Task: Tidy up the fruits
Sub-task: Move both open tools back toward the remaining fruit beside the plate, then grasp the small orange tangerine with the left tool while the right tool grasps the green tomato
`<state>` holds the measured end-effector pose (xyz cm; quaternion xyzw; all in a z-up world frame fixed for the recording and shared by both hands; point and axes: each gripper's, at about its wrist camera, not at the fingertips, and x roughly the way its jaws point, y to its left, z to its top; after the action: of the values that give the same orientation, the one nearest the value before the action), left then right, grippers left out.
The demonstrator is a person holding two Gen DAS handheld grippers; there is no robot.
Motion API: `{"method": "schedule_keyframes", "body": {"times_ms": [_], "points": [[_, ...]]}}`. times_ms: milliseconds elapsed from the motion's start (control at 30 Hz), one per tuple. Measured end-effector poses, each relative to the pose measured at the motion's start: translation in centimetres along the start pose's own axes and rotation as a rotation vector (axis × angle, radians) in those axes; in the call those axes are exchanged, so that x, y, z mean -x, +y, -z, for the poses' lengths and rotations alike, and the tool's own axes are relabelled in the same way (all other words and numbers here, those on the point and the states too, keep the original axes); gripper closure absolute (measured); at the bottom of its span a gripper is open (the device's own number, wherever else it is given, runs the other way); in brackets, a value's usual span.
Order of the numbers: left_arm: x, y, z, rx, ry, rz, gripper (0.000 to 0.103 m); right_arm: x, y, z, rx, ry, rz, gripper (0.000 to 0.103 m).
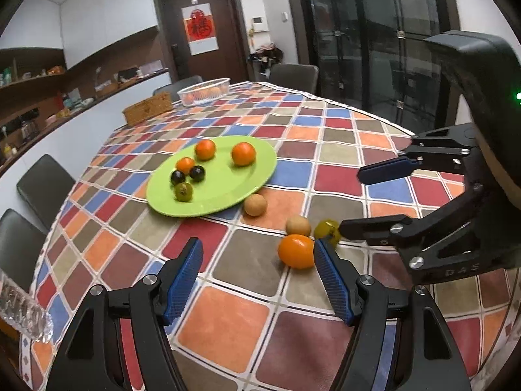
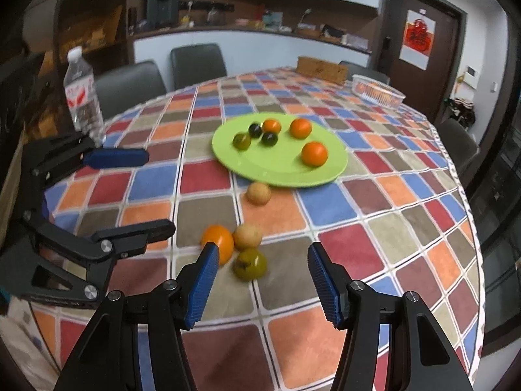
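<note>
Your right gripper [image 2: 260, 280], jaws wide and empty, has the green fruit [image 2: 251, 264] straight ahead near the table's front edge, closer than your equally open, empty left gripper [image 1: 259, 277].

Glossy smooth green plate [image 2: 325, 176]; matt checked cloth over table [image 1: 228, 319]; ribbed blue rubbery pads [image 2: 200, 290] on matt black plastic gripper [image 2: 260, 280], bright metal screws; clear crinkled plastic bottle [image 2: 83, 97]; woven wicker box [image 1: 148, 109]; smooth-skinned shiny orange [image 1: 296, 251].

Both wrist views face the plate [image 1: 211, 179] from opposite sides.
</note>
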<state>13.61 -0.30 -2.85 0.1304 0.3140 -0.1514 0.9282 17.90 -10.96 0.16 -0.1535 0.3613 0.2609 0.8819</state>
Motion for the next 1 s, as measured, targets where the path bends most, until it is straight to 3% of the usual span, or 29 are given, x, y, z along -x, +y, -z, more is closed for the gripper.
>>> {"method": "schedule_keyframes", "body": {"times_ms": [233,367,600,1000], "points": [[-1.8,-1.1,0.6,-0.075,0.051,0.065,0.042,-1.7,0.3,0.7,0.073,0.050,-0.029,0.047],[-3.2,-1.4,0.8,-0.102,0.091,0.089,0.046,-2.7,0.5,0.8,0.109,0.075,-0.059,0.053],[-4.5,-1.3,0.9,-0.120,0.118,0.119,0.052,-4.1,0.4,1.2,0.129,0.116,-0.089,0.059],[-5.6,-1.4,0.6,-0.095,0.137,0.152,0.054,-5.3,-0.4,0.8,0.110,0.123,-0.124,0.067]]}}
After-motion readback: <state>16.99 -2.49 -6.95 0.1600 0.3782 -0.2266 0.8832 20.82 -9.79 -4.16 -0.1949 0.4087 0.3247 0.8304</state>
